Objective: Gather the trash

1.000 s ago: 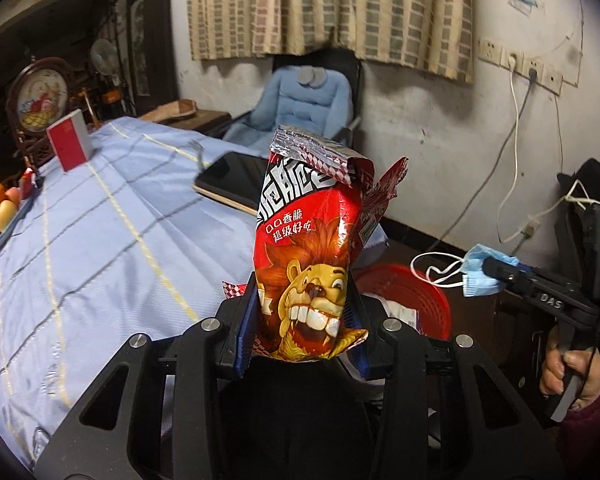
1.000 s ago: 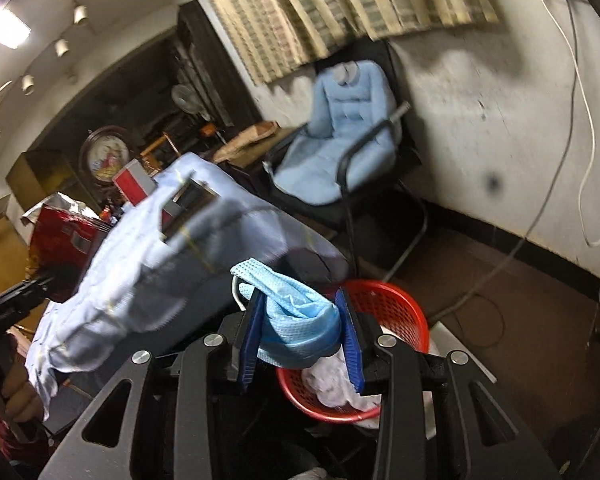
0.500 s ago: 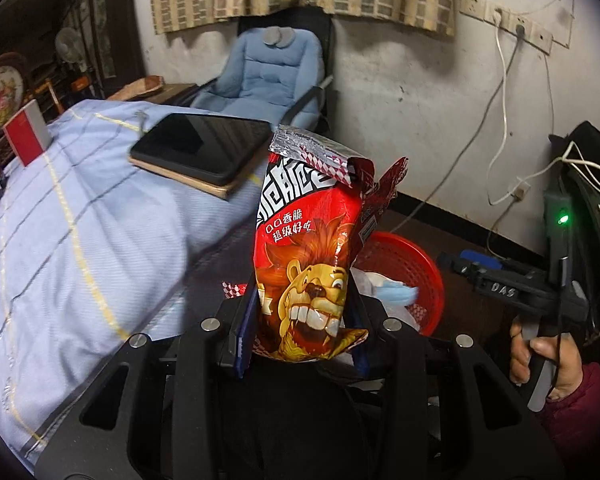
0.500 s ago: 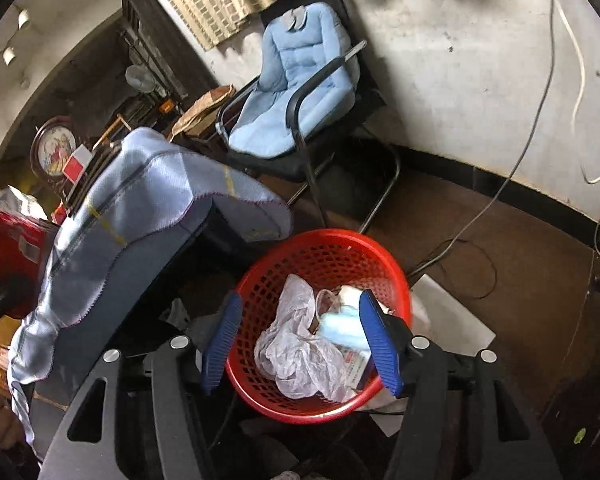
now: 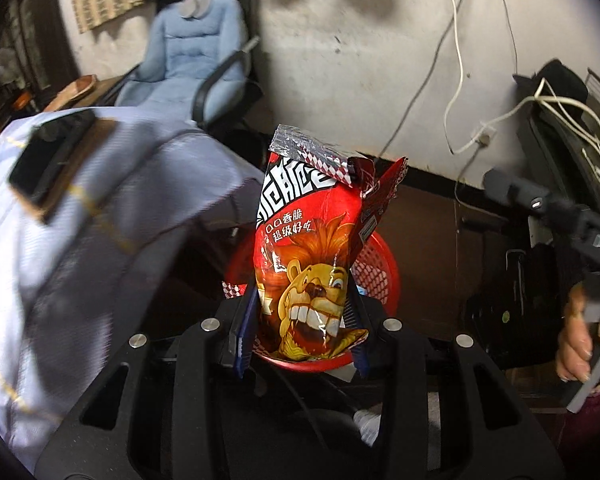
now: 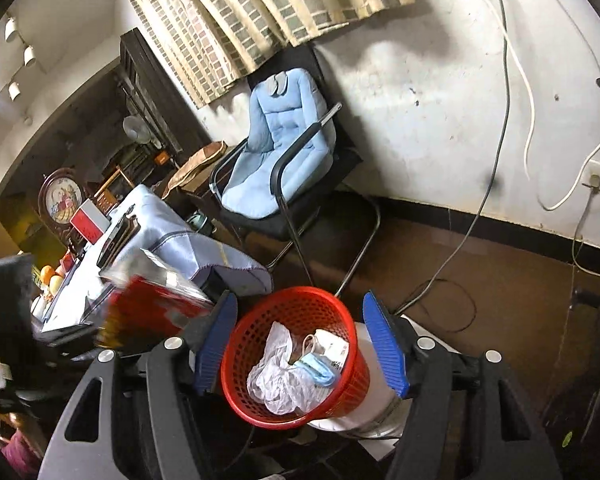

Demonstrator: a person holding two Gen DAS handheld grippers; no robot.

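My left gripper (image 5: 300, 328) is shut on a red snack bag with a lion face (image 5: 308, 264) and holds it upright over the red mesh basket (image 5: 384, 276) on the floor. My right gripper (image 6: 300, 344) is open and empty above the same red basket (image 6: 256, 396). In the basket lie a blue face mask (image 6: 314, 370), crumpled white plastic (image 6: 276, 376) and a paper scrap. The snack bag also shows blurred in the right wrist view (image 6: 148, 312), left of the basket.
A table with a pale blue cloth (image 5: 72, 220) stands left of the basket, with a dark tablet on a book (image 5: 52, 156). A blue padded chair (image 6: 276, 152) stands by the wall. Cables (image 6: 480, 208) run down the wall and across the floor. A white object (image 6: 372, 408) sits under the basket.
My left gripper has carried the snack bag off the table edge to above the basket. My right gripper opened and the blue mask dropped into the basket; it has since drawn back and up.
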